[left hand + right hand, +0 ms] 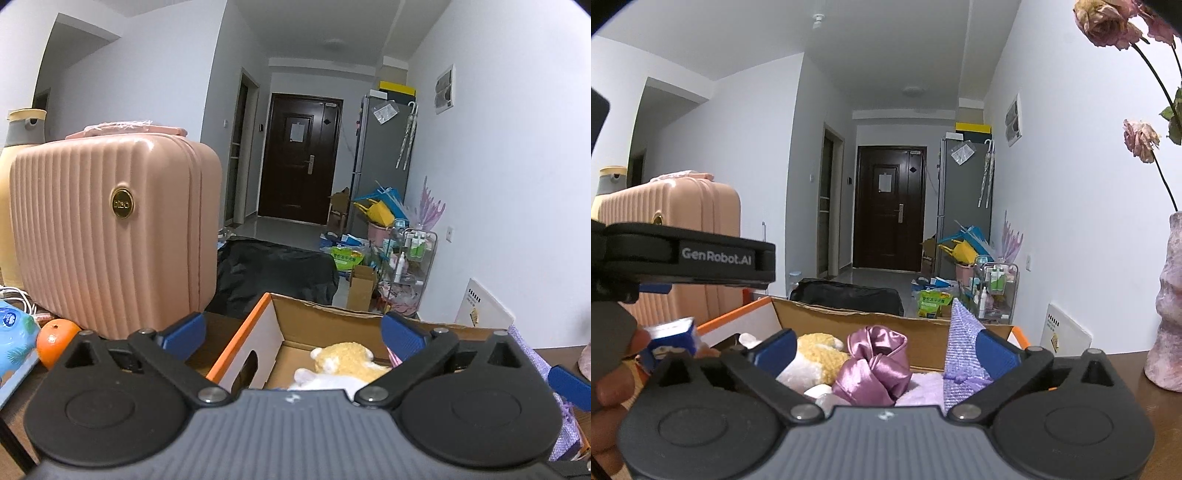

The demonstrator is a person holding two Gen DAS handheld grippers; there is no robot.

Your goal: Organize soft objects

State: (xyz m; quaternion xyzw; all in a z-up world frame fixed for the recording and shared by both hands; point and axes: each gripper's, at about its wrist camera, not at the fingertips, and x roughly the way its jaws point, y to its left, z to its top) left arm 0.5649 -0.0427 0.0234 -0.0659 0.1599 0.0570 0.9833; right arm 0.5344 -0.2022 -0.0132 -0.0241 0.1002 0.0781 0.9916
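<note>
Over the box: both grippers hang above a cardboard box (849, 317) on the dark tabletop, beside a pink suitcase (110, 229)
Box contents: yellow-and-white plush toy (816, 354), shiny mauve satin cloth (875, 365), pale lilac fluffy item (923, 391), and a purple mesh cloth (960, 347) standing up against the right wall of the box
Progress: seemingly late; several soft things already lie inside, and I see no other soft item waiting on the table
Left over: an orange (55, 341) by the suitcase, not soft
Left gripper (291, 332): jaws spread wide, nothing between them, plush below
Right gripper (886, 350): jaws wide, gripping nothing; right pad just beside the mesh cloth, contact unclear
</note>
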